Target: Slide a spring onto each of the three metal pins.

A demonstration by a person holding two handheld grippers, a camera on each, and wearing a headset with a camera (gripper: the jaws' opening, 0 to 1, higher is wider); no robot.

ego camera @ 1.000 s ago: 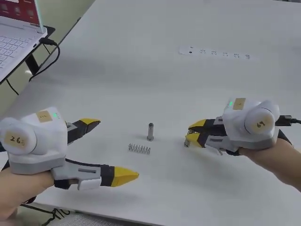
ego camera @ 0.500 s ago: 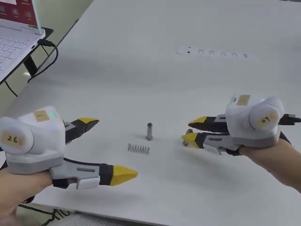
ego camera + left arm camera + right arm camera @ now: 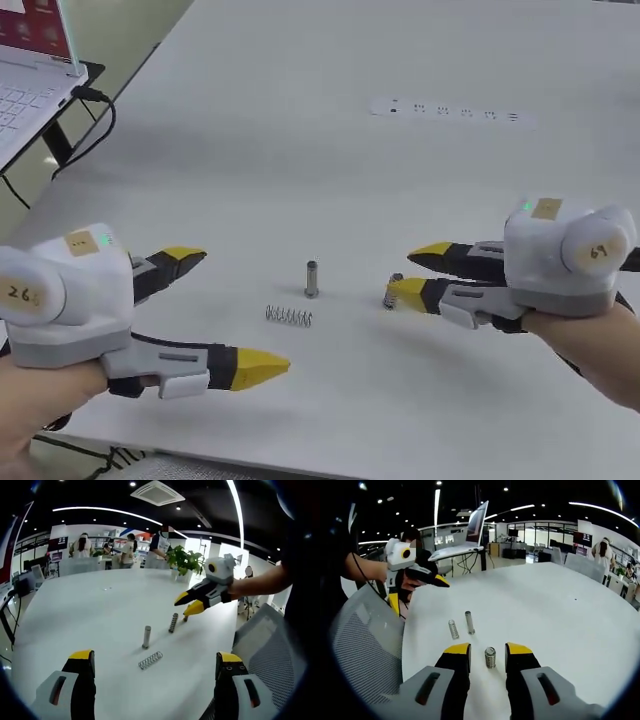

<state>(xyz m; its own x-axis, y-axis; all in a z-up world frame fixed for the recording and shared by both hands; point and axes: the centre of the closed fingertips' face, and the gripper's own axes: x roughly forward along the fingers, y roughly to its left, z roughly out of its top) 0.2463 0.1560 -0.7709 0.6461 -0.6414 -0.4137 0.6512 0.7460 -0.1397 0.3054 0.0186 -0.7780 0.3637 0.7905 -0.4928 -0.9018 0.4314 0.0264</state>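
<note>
A laptop (image 3: 25, 60) sits beyond the worktop's (image 3: 300, 170) left edge, with a dark cable (image 3: 100, 115) hanging from it. A power strip (image 3: 445, 110) lies far back. The bare pin (image 3: 312, 278) stands upright mid-worktop, with the loose spring (image 3: 289, 316) lying just beside it. The left claw (image 3: 228, 312) is spread wide and holds nothing. The right claw (image 3: 412, 272) is parted, with a sprung pin (image 3: 393, 292) upright at its tips. The worktop is plain white. The room is an open office with plants (image 3: 186, 560) and ceiling lights.
</note>
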